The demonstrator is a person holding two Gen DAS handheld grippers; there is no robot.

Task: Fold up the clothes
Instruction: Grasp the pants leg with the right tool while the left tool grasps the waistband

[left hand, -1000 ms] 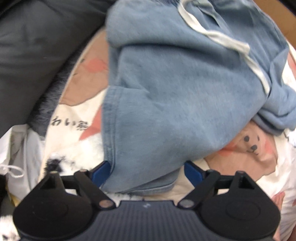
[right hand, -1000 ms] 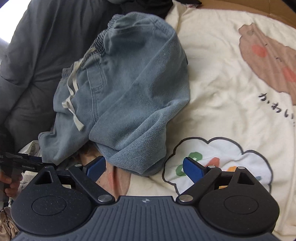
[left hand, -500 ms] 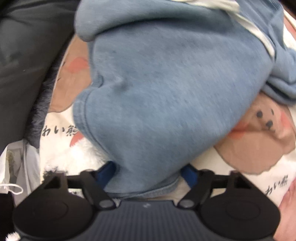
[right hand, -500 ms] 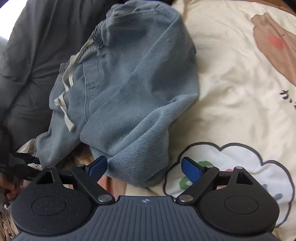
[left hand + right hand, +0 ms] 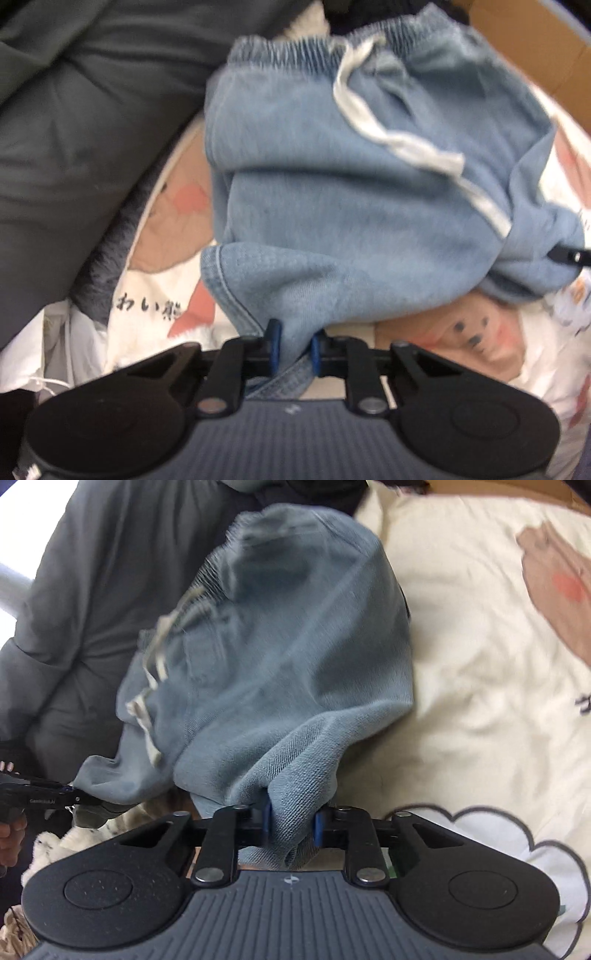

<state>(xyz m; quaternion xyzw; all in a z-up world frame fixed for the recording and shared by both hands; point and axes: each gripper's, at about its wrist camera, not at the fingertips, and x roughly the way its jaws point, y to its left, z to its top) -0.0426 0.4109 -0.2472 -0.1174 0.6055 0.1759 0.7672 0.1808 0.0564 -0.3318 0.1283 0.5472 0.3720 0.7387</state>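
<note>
The left tool (image 5: 294, 349) has just been closing, and its blue pads now pinch a hem corner of the blue shorts (image 5: 343, 206) at the bottom centre of the left wrist view. The right tool (image 5: 291, 825) has likewise just been closing and clamps a bunched fold of the same shorts low in the centre of its own view; the denim puckers between its pads. From both grips the shorts rise toward the top of each frame in a crumpled heap, elastic waistband uppermost, with the white drawstring (image 5: 402, 144) trailing loose across the front. They lie on a cream bedspread (image 5: 480, 657) printed with bears and a cloud, beside a dark grey quilt (image 5: 74, 122) at the upper left.

The risks, as I judge them: each tool may hold more than one layer of cloth, so a lift could raise the shorts twisted rather than spread flat. The right tool's hold looks bunched, not on a clean edge, so the fabric may slip under its own weight. The drawstring could snag or end up trapped inside the fold.
</note>
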